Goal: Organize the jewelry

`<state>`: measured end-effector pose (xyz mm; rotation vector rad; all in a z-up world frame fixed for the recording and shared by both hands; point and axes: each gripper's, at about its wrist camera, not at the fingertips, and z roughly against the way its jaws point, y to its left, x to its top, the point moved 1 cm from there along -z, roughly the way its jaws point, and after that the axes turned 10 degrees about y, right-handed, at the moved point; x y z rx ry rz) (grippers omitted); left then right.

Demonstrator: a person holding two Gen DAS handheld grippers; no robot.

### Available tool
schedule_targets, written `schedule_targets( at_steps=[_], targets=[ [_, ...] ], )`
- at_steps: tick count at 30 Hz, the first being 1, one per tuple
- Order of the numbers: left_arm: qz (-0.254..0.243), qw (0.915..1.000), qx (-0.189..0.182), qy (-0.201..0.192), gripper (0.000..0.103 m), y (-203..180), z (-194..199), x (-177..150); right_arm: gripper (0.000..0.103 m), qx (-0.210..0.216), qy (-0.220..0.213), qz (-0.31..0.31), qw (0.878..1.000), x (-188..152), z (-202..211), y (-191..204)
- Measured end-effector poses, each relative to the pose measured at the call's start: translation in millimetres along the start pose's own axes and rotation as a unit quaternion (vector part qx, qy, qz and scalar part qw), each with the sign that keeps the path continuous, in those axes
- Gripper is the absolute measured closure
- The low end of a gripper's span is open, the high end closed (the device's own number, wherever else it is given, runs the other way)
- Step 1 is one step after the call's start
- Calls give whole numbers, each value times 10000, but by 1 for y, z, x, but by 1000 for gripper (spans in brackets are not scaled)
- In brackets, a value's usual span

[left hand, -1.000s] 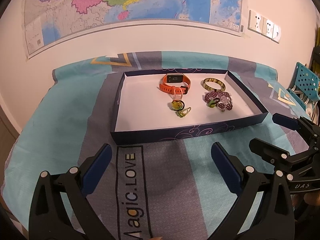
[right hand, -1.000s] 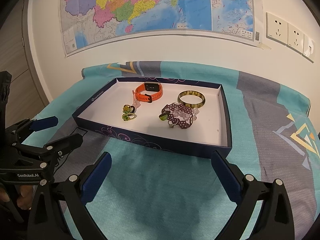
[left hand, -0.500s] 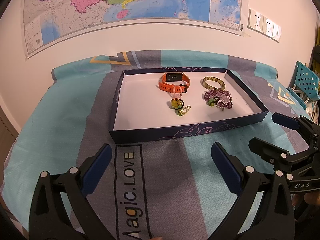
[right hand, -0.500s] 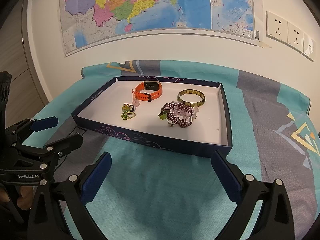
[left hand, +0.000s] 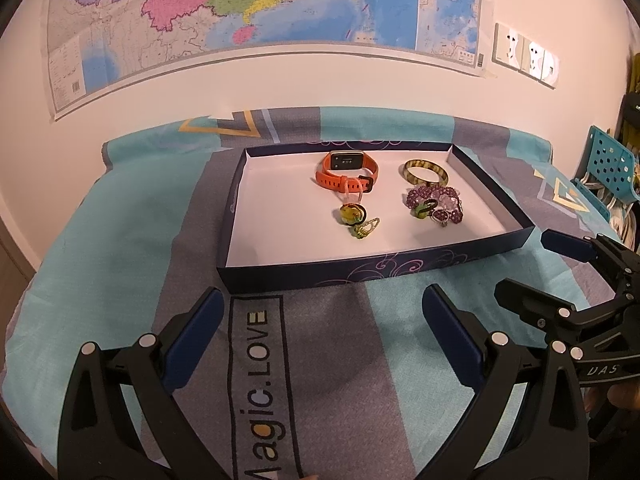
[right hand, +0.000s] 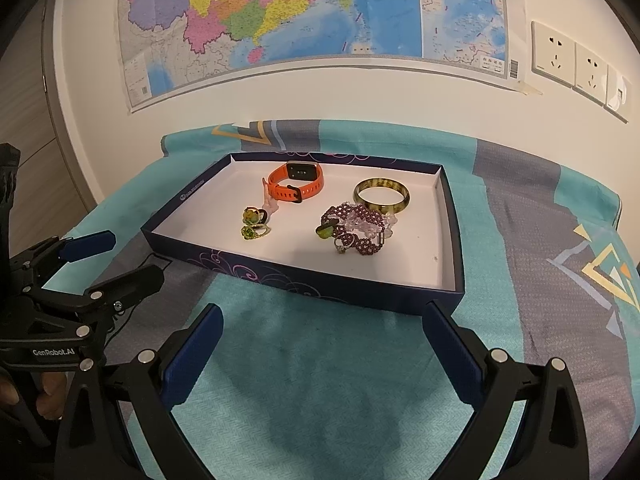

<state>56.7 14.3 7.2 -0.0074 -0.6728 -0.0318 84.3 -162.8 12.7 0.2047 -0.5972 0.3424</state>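
A shallow dark blue box (left hand: 360,272) (right hand: 304,280) with a white floor lies on the bedspread. In it are an orange watch (left hand: 346,172) (right hand: 298,186), a green-brown bangle (left hand: 425,172) (right hand: 381,196), a purple bead bracelet (left hand: 434,204) (right hand: 356,228) and two small green-yellow rings (left hand: 356,218) (right hand: 254,222). My left gripper (left hand: 320,332) is open and empty in front of the box. My right gripper (right hand: 320,348) is open and empty, at the box's front right; it also shows in the left wrist view (left hand: 532,268).
The bedspread (left hand: 120,240) is teal and grey with "Magic.LOVE" print (left hand: 258,380). A map (left hand: 240,8) and wall sockets (right hand: 576,64) are behind. A teal perforated basket (left hand: 612,168) stands at the far right. A cabinet (right hand: 36,140) stands at the left.
Both views have drawn back slightly from the box; it sits a little higher and smaller. Nothing in the box has moved and both grippers stay open.
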Motion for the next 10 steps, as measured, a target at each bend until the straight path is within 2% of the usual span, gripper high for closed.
schedule_targets(
  at_steps=[6, 8, 10],
  targets=[
    [51, 9998, -29, 188, 5, 4, -7, -1, 7, -73, 108, 58, 9999, -1, -1, -7],
    [112, 9996, -53, 241, 5, 10, -9, -1, 7, -107, 200, 6, 9997, -2, 0, -23],
    [207, 9994, 2, 278, 5, 22, -11, -2, 7, -340, 348, -115, 9987, -5, -1, -49]
  ],
)
